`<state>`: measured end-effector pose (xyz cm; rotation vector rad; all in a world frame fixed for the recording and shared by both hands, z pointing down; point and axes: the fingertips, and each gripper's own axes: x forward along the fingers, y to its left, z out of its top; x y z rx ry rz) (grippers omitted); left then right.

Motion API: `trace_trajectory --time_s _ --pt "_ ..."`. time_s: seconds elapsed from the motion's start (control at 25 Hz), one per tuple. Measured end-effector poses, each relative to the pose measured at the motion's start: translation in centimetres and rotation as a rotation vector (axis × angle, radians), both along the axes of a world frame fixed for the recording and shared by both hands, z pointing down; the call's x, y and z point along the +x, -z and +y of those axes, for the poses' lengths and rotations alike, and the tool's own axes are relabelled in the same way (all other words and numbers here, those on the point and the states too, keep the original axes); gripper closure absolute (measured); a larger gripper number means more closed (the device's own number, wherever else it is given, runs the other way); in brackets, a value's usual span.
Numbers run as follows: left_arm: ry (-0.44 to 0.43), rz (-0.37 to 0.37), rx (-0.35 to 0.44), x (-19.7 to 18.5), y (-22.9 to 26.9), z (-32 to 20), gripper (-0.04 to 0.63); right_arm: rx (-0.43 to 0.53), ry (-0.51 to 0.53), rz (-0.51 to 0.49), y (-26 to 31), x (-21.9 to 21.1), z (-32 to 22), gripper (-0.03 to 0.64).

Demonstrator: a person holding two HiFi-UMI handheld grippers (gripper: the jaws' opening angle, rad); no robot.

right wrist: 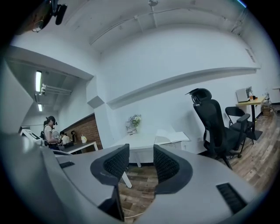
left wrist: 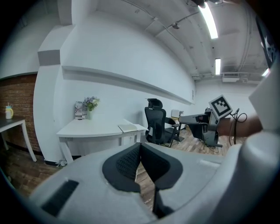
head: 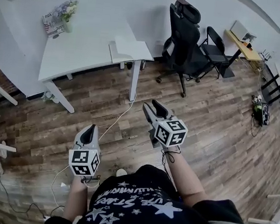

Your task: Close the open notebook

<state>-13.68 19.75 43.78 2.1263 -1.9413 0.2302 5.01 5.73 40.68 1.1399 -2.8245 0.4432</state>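
White surface (head: pixel 81 53) is seen well ahead, not yet reached. The open notebook (head: pixel 131 49) is laid flat at its right end, pages up, close to the edge. It is judged light and thin, with floppy pages and probably a stiffer cover. It is best taken at one outer cover edge and folded over the spine, the other half pinned so it isn't slid on the smooth top. Left tool (head: pixel 92 129) is held with jaws together, empty; right tool (head: pixel 155 107) with jaws apart, nothing between. Only one container is noted: a vase (head: pixel 68 26) at the far left end, flowers (head: pixel 66 10) in it, well apart from the notebook.
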Motion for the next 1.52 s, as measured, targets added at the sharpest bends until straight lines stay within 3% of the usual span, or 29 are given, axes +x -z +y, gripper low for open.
trace_trajectory --time_s 0.36,0.8,1.16,1.52 --pt "-0.008 0.033 -0.040 -2.8 -1.8 -5.2 0.576 -0.082 -0.034 -0.001 -2.6 -2.4 -6.0 0.426" --pt "0.056 0.002 -0.085 -5.6 -2.8 -18.6 0.577 -0.122 0.000 0.007 -4.8 -5.1 -22.2 0.426" --pt "0.054 -0.013 -0.133 -5.1 -3.0 -30.6 0.576 -0.204 0.006 0.027 -7.5 -4.9 -33.9 0.426" --pt "0.047 -0.011 -0.179 -3.8 -4.3 -38.5 0.576 -0.296 -0.011 0.055 -11.1 -3.9 -41.2 0.407"
